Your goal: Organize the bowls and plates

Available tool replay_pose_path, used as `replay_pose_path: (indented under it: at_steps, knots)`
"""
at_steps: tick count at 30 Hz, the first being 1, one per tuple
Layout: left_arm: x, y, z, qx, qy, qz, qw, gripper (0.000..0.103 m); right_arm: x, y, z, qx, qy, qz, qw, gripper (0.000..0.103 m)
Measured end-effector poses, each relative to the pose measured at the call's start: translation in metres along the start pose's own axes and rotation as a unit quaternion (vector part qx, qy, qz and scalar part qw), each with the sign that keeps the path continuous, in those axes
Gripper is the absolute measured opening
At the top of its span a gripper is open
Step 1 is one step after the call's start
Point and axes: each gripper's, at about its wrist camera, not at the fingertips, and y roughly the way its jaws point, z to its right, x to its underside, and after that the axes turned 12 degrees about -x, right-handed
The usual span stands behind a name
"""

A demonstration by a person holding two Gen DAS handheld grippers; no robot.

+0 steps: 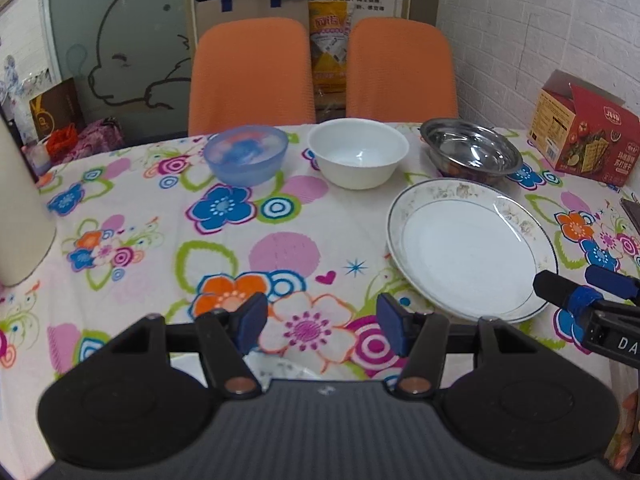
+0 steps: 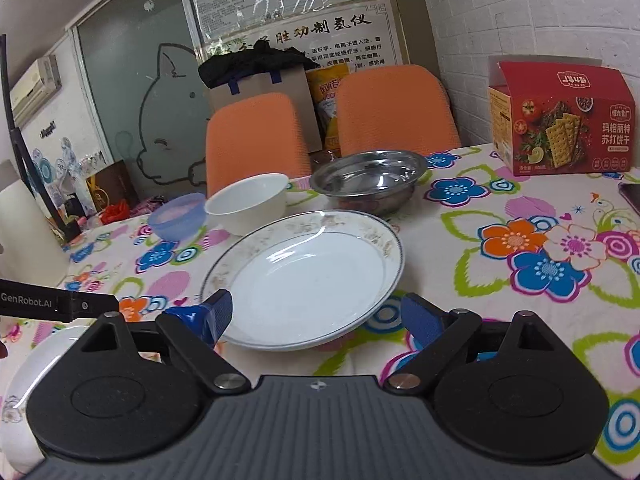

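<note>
A large white plate (image 1: 468,248) (image 2: 304,276) with a faded floral rim lies on the flowered tablecloth (image 1: 140,208). Behind it stand a blue plastic bowl (image 1: 246,154) (image 2: 178,216), a white bowl (image 1: 358,152) (image 2: 248,202) and a steel bowl (image 1: 472,152) (image 2: 368,180) in a row. My right gripper (image 2: 320,320) (image 1: 563,277) is open at the plate's near rim, its pads apart from it. My left gripper (image 1: 322,324) is open over bare cloth, left of the plate. A second floral plate (image 2: 36,380) (image 1: 280,366) lies beneath it, mostly hidden.
A red cracker box (image 1: 584,136) (image 2: 560,120) stands at the far right by the brick wall. A dark phone (image 2: 630,196) lies near the right edge. A tall white container (image 1: 20,208) stands at the left. Two orange chairs (image 1: 250,76) back the table.
</note>
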Motion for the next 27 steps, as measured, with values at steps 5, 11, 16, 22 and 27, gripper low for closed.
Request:
replay_pose_path:
  at_steps: [5,11,16,22,27]
  knots:
    - [-0.016,0.022,0.032,0.003,0.024,-0.006,0.9997,0.061,-0.011,0.013,0.029,0.009,0.010,-0.004,1.000,0.078]
    - [-0.029,0.044,0.057,0.009,0.044,-0.015,0.9988,0.061,-0.023,0.035,0.046,0.010,0.007,-0.009,1.000,0.079]
    - [-0.037,0.056,0.067,0.010,0.052,-0.018,0.9984,0.061,-0.026,0.049,0.049,0.003,0.001,-0.020,1.000,0.079]
    - [-0.043,0.065,0.076,0.012,0.065,-0.018,0.9976,0.061,-0.025,0.055,0.054,0.005,0.003,-0.025,1.000,0.079]
    - [-0.045,0.070,0.084,0.012,0.077,-0.016,0.9969,0.061,-0.024,0.060,0.060,0.009,0.012,-0.034,0.999,0.079]
